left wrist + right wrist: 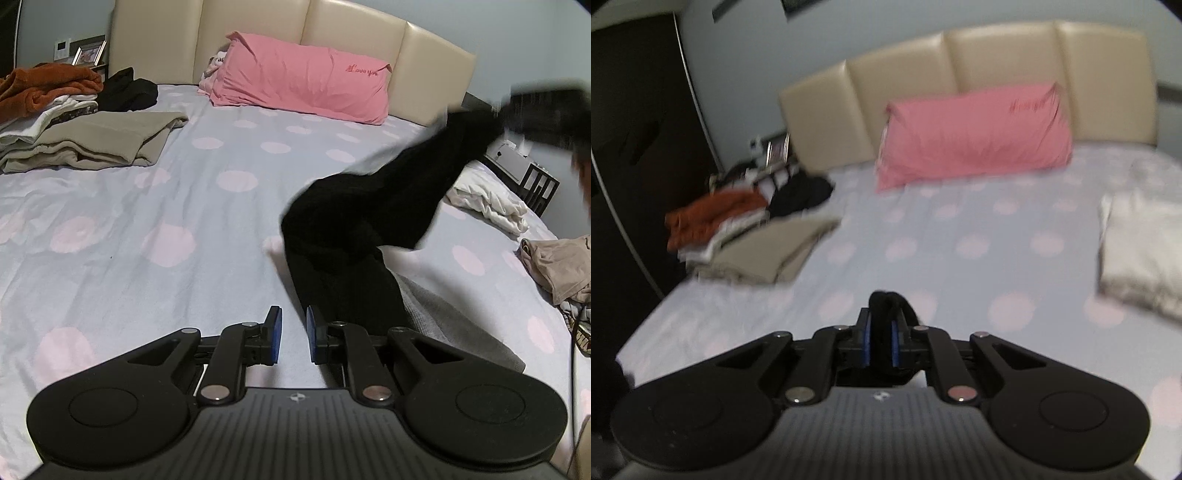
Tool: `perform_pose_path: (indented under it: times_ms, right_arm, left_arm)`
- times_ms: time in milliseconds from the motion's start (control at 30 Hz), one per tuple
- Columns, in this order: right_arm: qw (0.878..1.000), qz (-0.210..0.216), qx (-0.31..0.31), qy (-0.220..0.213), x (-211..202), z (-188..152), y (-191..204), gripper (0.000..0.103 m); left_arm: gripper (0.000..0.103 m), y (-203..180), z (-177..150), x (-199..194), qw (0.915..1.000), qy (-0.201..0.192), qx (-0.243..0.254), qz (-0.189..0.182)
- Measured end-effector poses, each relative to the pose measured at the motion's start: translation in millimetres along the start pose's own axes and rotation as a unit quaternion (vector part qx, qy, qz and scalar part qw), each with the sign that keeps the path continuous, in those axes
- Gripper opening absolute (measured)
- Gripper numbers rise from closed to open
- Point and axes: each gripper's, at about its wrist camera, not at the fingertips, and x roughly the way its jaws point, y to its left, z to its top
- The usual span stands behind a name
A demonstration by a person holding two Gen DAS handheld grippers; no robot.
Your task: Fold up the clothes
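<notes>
A black garment (354,221) rises from the dotted lilac bed sheet (147,221) up toward the right. There my right gripper (535,110) shows as a dark blur holding its top end. In the right wrist view the right gripper (881,332) is shut on a fold of the black garment (886,299), which bulges out above the blue pads. My left gripper (291,332) hovers low over the sheet beside the garment's lower end. Its jaws stand a narrow gap apart with only sheet showing between them.
A folded beige pile (92,144) with orange (48,85) and black clothes lies at the far left. A pink pillow (306,85) leans on the cream headboard. White bedding (487,199), loose beige clothes (557,269) and a grey cloth (443,314) lie on the right.
</notes>
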Motion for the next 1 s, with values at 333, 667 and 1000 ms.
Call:
perform_pose_path:
  times_ms: [333, 667, 1000]
  right_arm:
    - [0.997, -0.064, -0.03, 0.03, 121.4, 59.1, 7.4, 0.011]
    - [0.986, -0.12, -0.072, 0.09, 214.6, -19.2, -15.9, 0.084]
    - [0.993, 0.034, -0.058, 0.097, 155.8, -61.7, -28.0, 0.084]
  left_arm:
    - [0.012, 4.9, -0.3, 4.1, 0.9999, 0.006, -0.011, 0.006]
    - [0.012, 10.1, -1.0, 3.6, 0.9998, 0.008, -0.018, 0.002]
    - [0.012, 5.9, 0.0, 2.7, 0.9999, 0.002, -0.01, -0.004]
